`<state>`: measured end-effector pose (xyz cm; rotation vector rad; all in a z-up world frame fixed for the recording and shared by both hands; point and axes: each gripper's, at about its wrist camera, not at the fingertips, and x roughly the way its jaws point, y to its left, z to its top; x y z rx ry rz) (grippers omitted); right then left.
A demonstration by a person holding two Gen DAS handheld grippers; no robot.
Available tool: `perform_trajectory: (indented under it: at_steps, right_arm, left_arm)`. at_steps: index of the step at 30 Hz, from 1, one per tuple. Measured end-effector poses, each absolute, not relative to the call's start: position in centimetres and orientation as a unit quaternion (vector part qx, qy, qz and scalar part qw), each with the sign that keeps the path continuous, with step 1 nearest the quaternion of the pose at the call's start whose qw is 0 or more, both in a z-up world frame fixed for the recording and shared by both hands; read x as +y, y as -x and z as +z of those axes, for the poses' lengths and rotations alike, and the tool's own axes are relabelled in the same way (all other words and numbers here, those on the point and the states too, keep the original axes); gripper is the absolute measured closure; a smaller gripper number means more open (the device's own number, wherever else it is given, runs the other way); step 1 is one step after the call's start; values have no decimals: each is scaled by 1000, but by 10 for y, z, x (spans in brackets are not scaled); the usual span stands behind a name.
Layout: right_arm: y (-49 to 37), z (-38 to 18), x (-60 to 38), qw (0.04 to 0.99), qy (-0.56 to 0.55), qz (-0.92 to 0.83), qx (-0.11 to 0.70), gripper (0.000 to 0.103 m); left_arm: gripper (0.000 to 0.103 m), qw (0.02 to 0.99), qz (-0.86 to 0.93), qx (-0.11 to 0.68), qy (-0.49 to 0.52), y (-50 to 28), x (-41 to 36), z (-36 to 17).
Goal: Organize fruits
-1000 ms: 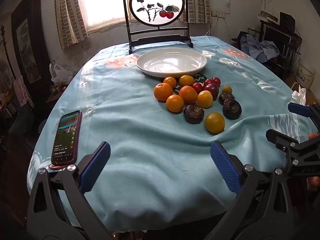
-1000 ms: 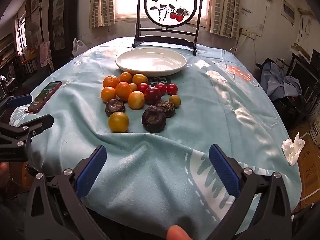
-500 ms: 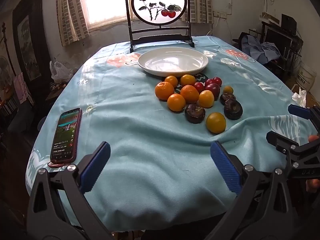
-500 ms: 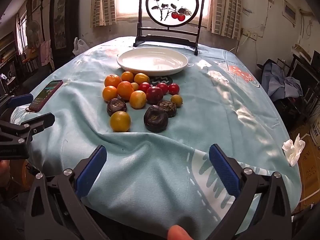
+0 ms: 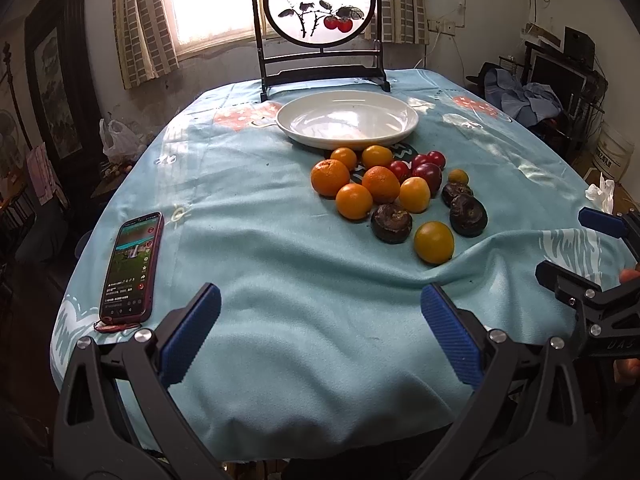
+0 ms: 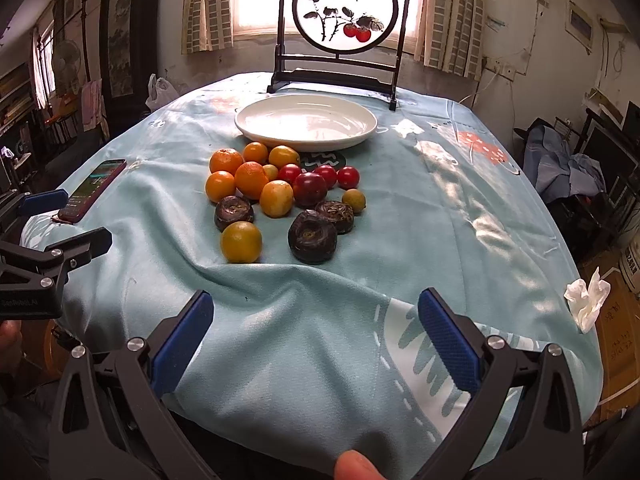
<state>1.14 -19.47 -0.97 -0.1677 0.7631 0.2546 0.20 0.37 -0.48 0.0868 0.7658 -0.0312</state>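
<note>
Hand-held gripper (image 6: 314, 336) view alone shows 1 fingertip (image 6: 354, 466) below it.

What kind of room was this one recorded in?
Probably a lived-in home room: a table under a light blue printed tablecloth, checked curtains at a bright window, and a heap of blue clothes by the wall.
</note>
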Motion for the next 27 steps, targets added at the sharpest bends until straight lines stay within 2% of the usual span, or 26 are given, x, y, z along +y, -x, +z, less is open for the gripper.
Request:
perform_trajectory:
  at_steps: [27]
  right_arm:
    - [-11, -12, -194, 916, 84, 125, 372, 1]
  left_arm:
    - [2, 925, -15, 377, -42, -1, 7, -6]
